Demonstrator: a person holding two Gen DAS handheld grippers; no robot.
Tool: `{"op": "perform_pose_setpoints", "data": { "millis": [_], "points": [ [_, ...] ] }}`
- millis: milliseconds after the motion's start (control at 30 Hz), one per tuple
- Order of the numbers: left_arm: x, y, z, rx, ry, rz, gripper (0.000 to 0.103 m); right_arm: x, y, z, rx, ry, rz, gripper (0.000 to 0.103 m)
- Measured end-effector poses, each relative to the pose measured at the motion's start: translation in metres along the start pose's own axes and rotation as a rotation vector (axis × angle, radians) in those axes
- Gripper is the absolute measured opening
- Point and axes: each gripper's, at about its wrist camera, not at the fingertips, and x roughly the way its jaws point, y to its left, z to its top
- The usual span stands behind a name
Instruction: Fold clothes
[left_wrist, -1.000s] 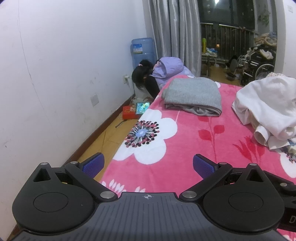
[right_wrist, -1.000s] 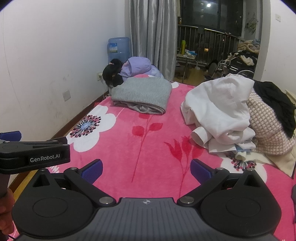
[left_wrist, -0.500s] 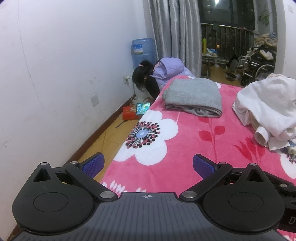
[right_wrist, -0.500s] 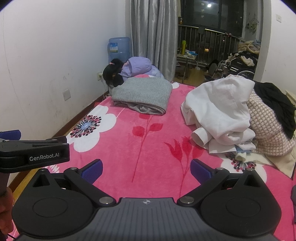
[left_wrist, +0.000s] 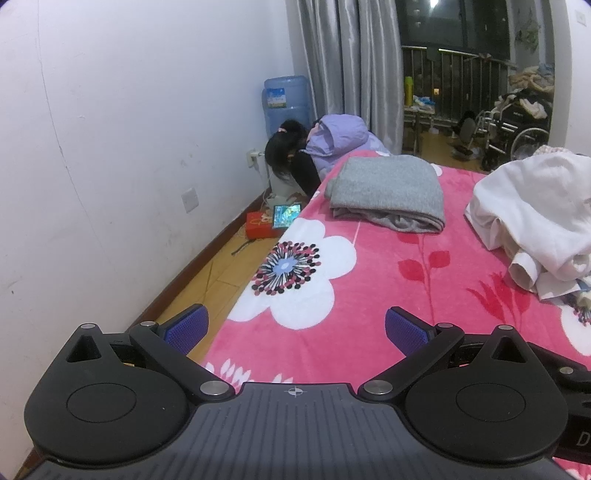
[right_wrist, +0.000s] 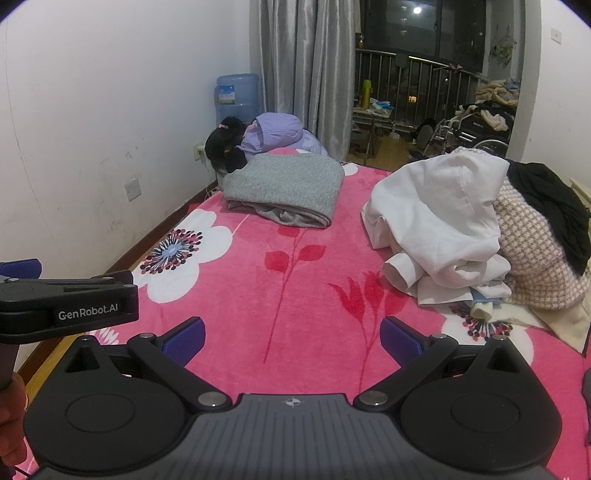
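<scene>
- Left tool (left_wrist: 295, 328) spread wide, nothing between the blue pads (left_wrist: 404, 326); held low over the near left edge of the bed.
- Right tool (right_wrist: 291, 334) likewise spread wide and empty, over the near middle of the bed.
- Left tool body, marked "GenRobot.AI", seen at the left edge of the right wrist view; part of a hand (right_wrist: 11, 424) below it.
- Folded grey garment (right_wrist: 284, 188) at the far left of the bed; long axis across the bed, rolled fold edge facing the tools.
- White hooded garment (right_wrist: 439, 218) crumpled in a heap at the right, well apart from the grey one; hood uppermost, one sleeve cuff (right_wrist: 397, 271) pointing toward the near left. No clear long axis.
- Checked knit piece (right_wrist: 532, 251) touching the white heap on its right; black garment (right_wrist: 550, 199) draped over its top.
- Bed covered by pink blanket (right_wrist: 258, 295) with white flowers and red leaf sprigs.
- Person in a lilac jacket (left_wrist: 332, 144) bent low beside the far left bed corner; lit tablet (left_wrist: 285, 215) on the floor near the white wall.
- Blue water jug (left_wrist: 286, 101), grey curtain (left_wrist: 347, 62), wheelchair (left_wrist: 517, 125) beyond the bed; dark window behind railings.
</scene>
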Motion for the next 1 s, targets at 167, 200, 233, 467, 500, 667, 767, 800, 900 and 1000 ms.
{"op": "perform_pose_setpoints", "data": {
  "millis": [167,200,233,467,500,667,767,800,900,1000],
  "points": [
    [-0.0003,0.0003,0.0005,-0.001,0.001,0.002,0.103,0.0004,-0.0002,0.0000,0.001,0.001,0.001,0.103],
    [-0.0003,0.0002,0.0005,0.000,0.000,0.002,0.103,0.0005,-0.0003,0.0000,0.001,0.001,0.002,0.103],
    [-0.0003,0.0001,0.0003,0.000,0.000,0.003,0.103,0.0005,-0.0003,0.0001,0.000,0.001,0.002,0.103],
    [0.0003,0.0009,0.0000,-0.006,0.002,0.006,0.103,0.0006,0.0006,-0.0002,0.000,0.000,0.002,0.103],
    [0.0003,0.0010,0.0000,-0.007,0.003,0.006,0.103,0.0007,0.0006,-0.0002,0.000,0.000,0.002,0.103],
    [0.0001,0.0013,0.0002,-0.007,0.003,0.007,0.103,0.0014,0.0013,-0.0006,0.000,0.001,0.003,0.103],
    [0.0000,0.0015,0.0007,-0.006,0.003,0.006,0.103,0.0017,0.0013,-0.0007,0.001,0.002,0.003,0.103],
    [0.0000,0.0015,0.0007,-0.006,0.003,0.006,0.103,0.0017,0.0014,-0.0007,0.001,0.002,0.003,0.103],
    [0.0009,0.0018,0.0004,-0.007,0.005,0.006,0.103,0.0021,0.0015,-0.0008,0.001,0.003,0.004,0.103],
    [0.0004,0.0025,-0.0007,-0.010,0.007,0.007,0.103,0.0026,0.0024,-0.0010,-0.001,0.004,0.003,0.103]
  ]
}}
